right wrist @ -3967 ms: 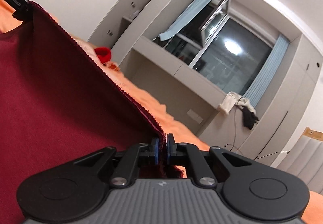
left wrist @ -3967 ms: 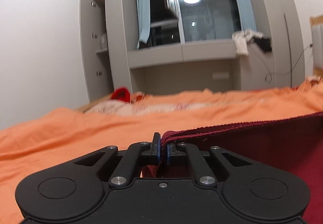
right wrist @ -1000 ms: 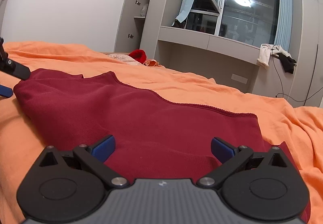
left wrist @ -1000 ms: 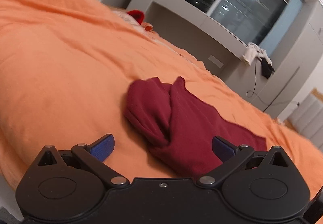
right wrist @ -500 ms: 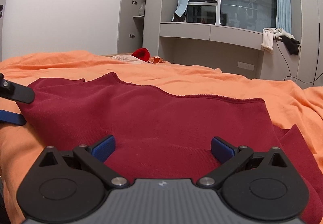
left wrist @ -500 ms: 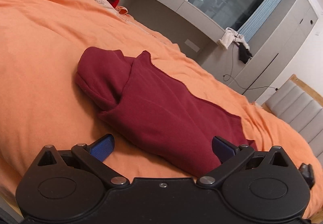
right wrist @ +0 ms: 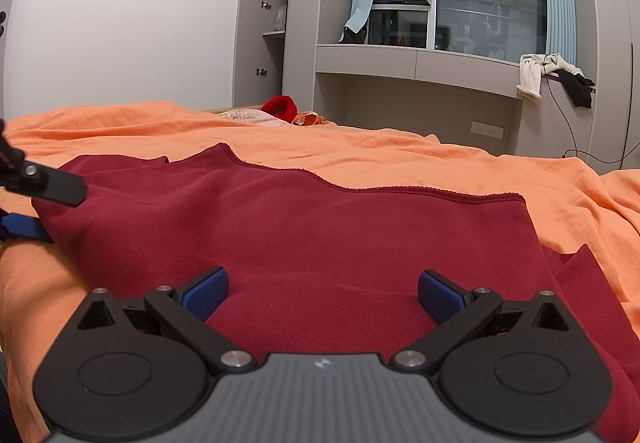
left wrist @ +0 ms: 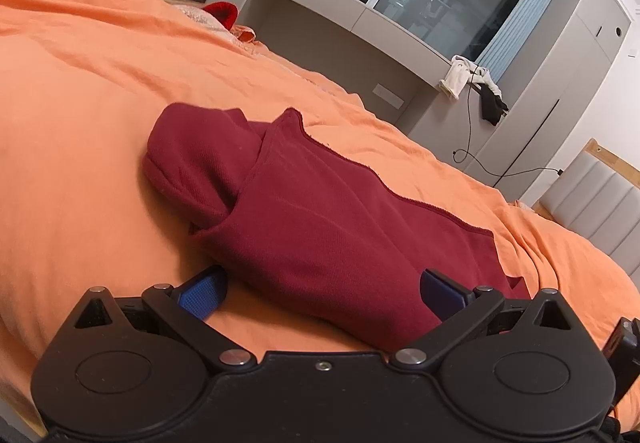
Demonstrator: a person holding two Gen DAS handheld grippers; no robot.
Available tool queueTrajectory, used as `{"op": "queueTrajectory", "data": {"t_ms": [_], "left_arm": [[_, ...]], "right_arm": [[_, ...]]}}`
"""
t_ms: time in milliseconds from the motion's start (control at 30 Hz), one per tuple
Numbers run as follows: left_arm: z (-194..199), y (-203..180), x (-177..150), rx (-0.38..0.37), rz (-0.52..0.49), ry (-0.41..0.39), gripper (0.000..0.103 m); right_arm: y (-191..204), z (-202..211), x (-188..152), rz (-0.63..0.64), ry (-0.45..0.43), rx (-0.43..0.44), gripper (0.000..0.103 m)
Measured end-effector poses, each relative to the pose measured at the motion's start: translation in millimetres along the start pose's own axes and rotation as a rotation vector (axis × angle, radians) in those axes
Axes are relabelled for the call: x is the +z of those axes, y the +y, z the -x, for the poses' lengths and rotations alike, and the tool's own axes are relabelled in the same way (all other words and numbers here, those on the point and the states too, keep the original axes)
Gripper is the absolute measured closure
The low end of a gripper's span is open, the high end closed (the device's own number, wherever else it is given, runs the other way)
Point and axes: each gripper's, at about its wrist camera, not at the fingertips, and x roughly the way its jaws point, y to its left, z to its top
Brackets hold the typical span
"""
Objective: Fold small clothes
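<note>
Garment (left wrist: 320, 211), dark red knit, lies flat on our orange bedspread (left wrist: 80, 83), laid out to give a level surface for folding. Left gripper (left wrist: 320, 293) sits at its 7 o'clock corner, right gripper (right wrist: 322, 293) at its near hem; both spread wide, grasping nothing. One layer is doubled over; a bunched sleeve sticks out at 10 o'clock, stitched edge wavy.
</note>
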Motion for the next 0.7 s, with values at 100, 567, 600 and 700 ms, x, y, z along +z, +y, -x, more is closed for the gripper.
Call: {"op": "queueTrajectory", "data": {"t_ms": [100,567,600,700], "left_arm": [[-5.4,1.6,2.5,0.021,-0.005,-0.016,0.001],[-36.9,-2.2,31.3,0.154,0.114,-0.040,0.001],[-37.0,-3.6,30.7,0.162,0.110,-0.043,0.001],[-38.0,-8.3,28.6,0.189,0.088,-0.052,0.001]], "right_arm": [[-0.1,0.0,0.0,0.001,0.000,-0.001,0.000],[5.4,2.9,-1.0,0.008,-0.015,-0.017,0.000],[5.9,2.8,-1.2,0.010,-0.016,-0.019,0.000],[6.2,2.5,-1.3,0.008,-0.015,-0.017,0.000]]}}
